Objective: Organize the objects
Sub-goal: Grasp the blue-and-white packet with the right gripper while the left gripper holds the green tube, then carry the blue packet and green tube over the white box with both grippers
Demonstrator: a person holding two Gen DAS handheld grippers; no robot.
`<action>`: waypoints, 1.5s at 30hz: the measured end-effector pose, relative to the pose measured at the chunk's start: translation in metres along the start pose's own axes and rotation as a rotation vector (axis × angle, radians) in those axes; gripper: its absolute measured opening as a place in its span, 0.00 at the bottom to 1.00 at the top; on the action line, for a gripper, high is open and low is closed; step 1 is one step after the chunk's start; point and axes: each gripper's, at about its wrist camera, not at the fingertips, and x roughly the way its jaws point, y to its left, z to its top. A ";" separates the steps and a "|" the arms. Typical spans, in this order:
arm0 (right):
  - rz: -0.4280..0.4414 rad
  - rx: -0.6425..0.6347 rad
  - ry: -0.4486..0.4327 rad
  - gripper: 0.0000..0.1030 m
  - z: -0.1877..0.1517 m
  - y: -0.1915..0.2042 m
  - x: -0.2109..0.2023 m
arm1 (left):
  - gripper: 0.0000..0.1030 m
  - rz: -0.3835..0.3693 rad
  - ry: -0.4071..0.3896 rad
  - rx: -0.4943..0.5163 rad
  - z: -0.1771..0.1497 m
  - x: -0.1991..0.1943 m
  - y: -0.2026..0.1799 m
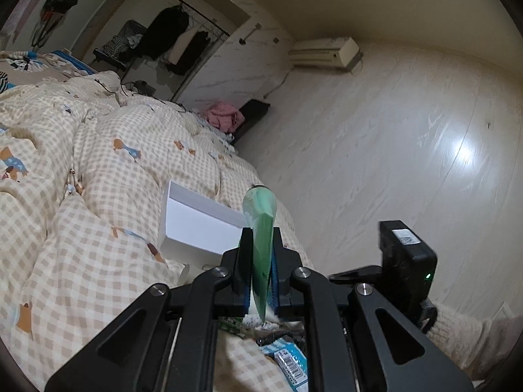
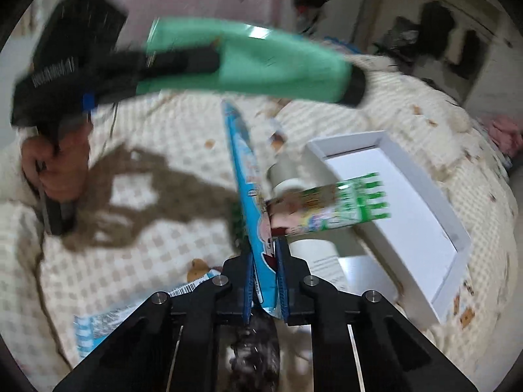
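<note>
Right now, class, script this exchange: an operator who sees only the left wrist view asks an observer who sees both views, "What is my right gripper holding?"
Observer: The right gripper is shut on a blue packet, which stands edge-on between its jaws.
Operator: Does the tube in my left jaws have a cap?
Observer: Yes, the green tube ends in a black cap.
Operator: Is the box on the bed open?
Observer: Yes, the white box lies open, with its white floor showing.
</note>
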 end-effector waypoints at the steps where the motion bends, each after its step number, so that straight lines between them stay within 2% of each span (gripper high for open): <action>1: -0.005 0.047 -0.026 0.11 -0.004 -0.006 -0.009 | 0.10 -0.002 -0.006 -0.011 0.001 -0.001 0.002; 5: 0.057 0.288 -0.121 0.11 -0.029 -0.031 -0.045 | 0.10 -0.019 -0.007 -0.043 0.001 -0.001 0.007; 8: 0.168 0.467 -0.210 0.11 -0.057 -0.044 -0.066 | 0.10 -0.044 0.009 -0.051 0.000 0.003 0.007; 11: 0.306 0.611 -0.271 0.11 -0.084 -0.054 -0.072 | 0.10 -0.121 0.054 -0.098 -0.004 0.010 0.012; 16: 0.443 0.795 -0.364 0.11 -0.130 -0.069 -0.071 | 0.10 -0.113 0.107 -0.110 -0.011 0.019 0.016; 23: 0.503 0.853 -0.396 0.11 -0.156 -0.072 -0.051 | 0.10 -0.097 0.146 -0.133 -0.017 0.026 0.023; 27: 0.499 0.860 -0.367 0.11 -0.160 -0.065 -0.035 | 0.10 -0.072 0.179 -0.076 -0.022 0.030 0.015; 32: 0.476 0.840 -0.397 0.11 -0.159 -0.065 -0.040 | 0.10 -0.058 0.203 -0.031 -0.026 0.033 0.009; 45: 0.514 0.841 -0.421 0.11 -0.164 -0.062 -0.030 | 0.10 -0.057 0.212 -0.029 -0.027 0.034 0.008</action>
